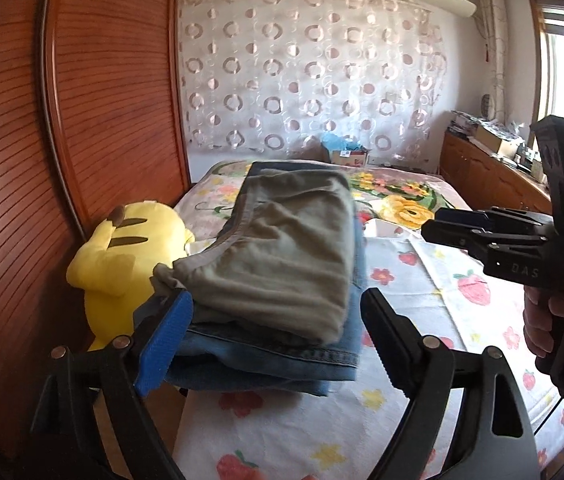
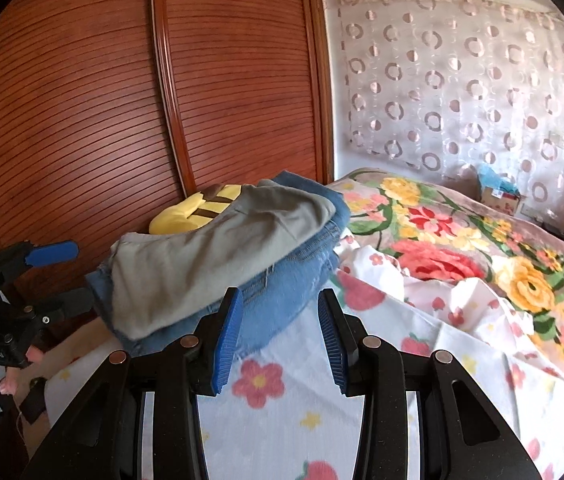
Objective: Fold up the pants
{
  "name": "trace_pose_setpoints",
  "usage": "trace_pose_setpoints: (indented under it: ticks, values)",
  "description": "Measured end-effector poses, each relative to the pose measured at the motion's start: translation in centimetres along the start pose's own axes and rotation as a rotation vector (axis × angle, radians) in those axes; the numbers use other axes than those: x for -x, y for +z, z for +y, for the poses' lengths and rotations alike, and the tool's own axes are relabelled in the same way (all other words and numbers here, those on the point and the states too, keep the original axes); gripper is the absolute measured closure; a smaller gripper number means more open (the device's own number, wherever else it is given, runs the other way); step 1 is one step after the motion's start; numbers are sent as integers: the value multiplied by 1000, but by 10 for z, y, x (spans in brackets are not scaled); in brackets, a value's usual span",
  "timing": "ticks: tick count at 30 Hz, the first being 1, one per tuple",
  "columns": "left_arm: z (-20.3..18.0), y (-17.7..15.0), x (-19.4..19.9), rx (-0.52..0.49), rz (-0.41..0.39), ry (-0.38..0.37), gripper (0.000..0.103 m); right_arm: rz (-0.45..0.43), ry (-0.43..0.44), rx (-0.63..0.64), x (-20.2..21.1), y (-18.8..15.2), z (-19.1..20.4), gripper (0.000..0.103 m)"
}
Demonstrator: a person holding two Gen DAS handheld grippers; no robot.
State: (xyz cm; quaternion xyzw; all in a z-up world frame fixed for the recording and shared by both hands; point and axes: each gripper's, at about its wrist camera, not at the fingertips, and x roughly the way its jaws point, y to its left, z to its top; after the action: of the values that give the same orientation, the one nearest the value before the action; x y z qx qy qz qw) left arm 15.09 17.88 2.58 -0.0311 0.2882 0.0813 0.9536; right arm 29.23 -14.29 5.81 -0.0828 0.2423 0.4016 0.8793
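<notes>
Left tool (image 1: 278, 340) stands wide, its blue pad touching the near-left edge of the folded pants stack, the other finger clear of the cloth. The olive pants (image 1: 282, 252) lie folded atop the blue jeans (image 1: 266, 364) on the bed (image 1: 422, 320), right ahead of that tool. Right tool (image 2: 278, 336) sits partly parted and empty, the stack just ahead-left of it. A yellow plush toy (image 1: 122, 256) lies left of the pile.
</notes>
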Motion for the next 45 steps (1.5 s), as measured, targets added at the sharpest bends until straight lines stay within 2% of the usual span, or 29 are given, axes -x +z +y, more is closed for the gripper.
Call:
trace_pose_setpoints:
  ticks: [5, 10, 14, 18, 28, 38, 45]
  values:
    - [-10, -1, 11, -9, -4, -15, 17, -21, -36, -15, 27, -12, 13, 62]
    - [-23, -6, 22, -29, -11, -41, 17, -41, -77, -46, 49, -27, 25, 57]
    - [-33, -9, 29, -52, -6, -6, 17, -50, -102, -61, 64, -36, 37, 54]
    - [-39, -15, 37, -49, -10, -57, 17, -60, -128, -80, 79, -47, 46, 48]
    - [-77, -25, 50, -85, -21, -113, 17, -74, -241, -135, 120, -67, 65, 35]
    - [-130, -36, 55, -121, -9, -184, 17, -48, -357, -194, 156, -89, 82, 35]
    - [-162, -36, 67, -156, -14, -212, 17, -54, -420, -239, 178, -87, 100, 35]
